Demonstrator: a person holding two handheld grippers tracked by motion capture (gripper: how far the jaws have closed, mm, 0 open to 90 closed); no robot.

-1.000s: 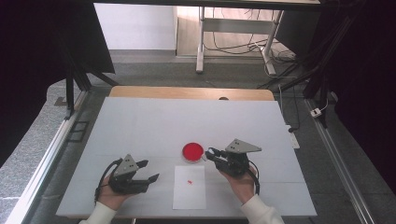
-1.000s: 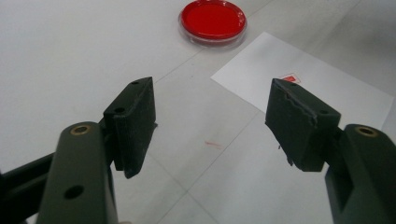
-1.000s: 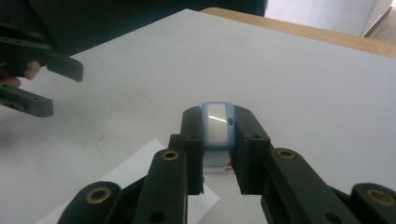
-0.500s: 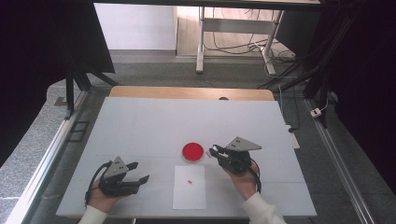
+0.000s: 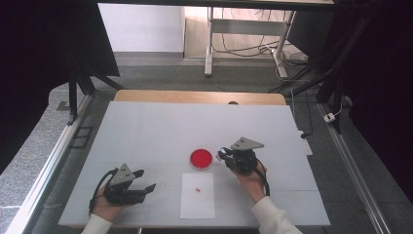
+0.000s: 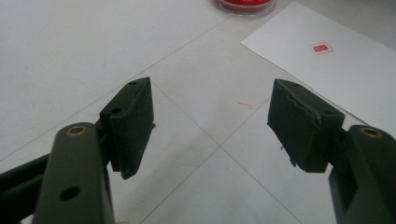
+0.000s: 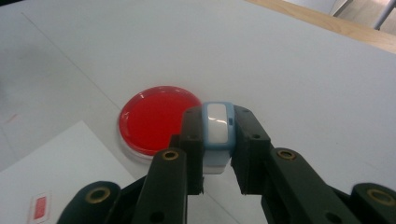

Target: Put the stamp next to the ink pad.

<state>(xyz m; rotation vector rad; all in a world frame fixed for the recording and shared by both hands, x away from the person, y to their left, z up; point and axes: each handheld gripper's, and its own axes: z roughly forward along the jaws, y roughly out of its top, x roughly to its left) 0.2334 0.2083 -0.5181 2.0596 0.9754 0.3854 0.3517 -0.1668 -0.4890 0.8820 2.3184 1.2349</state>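
High view: fixed above near table [image 5: 146, 126] edge, facing forward and down. Left gripper view: low, close over tabletop, facing paper sheet [image 6: 345, 70] and red dish [image 6: 243, 5]. Right gripper view: close on same dish [image 7: 156, 119], sheet corner shared.

At a white table [image 5: 146, 131], the right gripper [image 5: 225, 154] hovers just beside a red dish [image 5: 201, 158], a paper sheet [image 5: 197, 202] near it; the left gripper [image 5: 144, 180], jaws apart, rests well to the left.

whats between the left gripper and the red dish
Only bare white table: in the left gripper view, nothing lies between the open left gripper and the red dish.
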